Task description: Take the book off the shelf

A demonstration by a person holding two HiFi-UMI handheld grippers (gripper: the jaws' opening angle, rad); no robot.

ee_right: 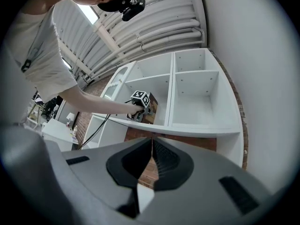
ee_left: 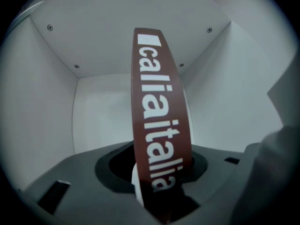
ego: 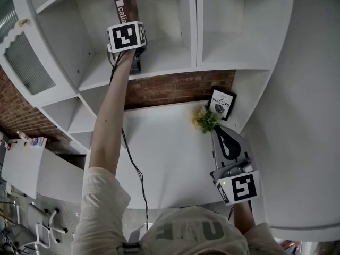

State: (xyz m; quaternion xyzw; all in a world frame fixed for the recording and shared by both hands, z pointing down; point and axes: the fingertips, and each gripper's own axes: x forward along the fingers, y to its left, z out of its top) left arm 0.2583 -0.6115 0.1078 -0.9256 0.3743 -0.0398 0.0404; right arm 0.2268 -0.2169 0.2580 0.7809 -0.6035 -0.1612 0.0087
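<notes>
A dark brown book [ego: 126, 7] with white lettering on its spine stands upright in a compartment of the white shelf unit [ego: 159, 62]. My left gripper [ego: 127, 28] reaches up into that compartment. In the left gripper view the spine [ee_left: 159, 107] runs down between the jaws of the left gripper [ee_left: 161, 191], which close on its lower end. My right gripper [ego: 218, 130] hangs low over the white desk, shut and holding nothing; its jaws meet in a thin line [ee_right: 151, 146]. The right gripper view also shows the book [ee_right: 151, 112] beside the left gripper's marker cube [ee_right: 140, 97].
A framed print [ego: 222, 102] and a small bunch of yellow-green flowers [ego: 204, 118] stand at the back right of the white desk [ego: 164, 153], near my right gripper. A black cable [ego: 135, 169] hangs from the left arm. A glass cabinet door [ego: 24, 62] is at left.
</notes>
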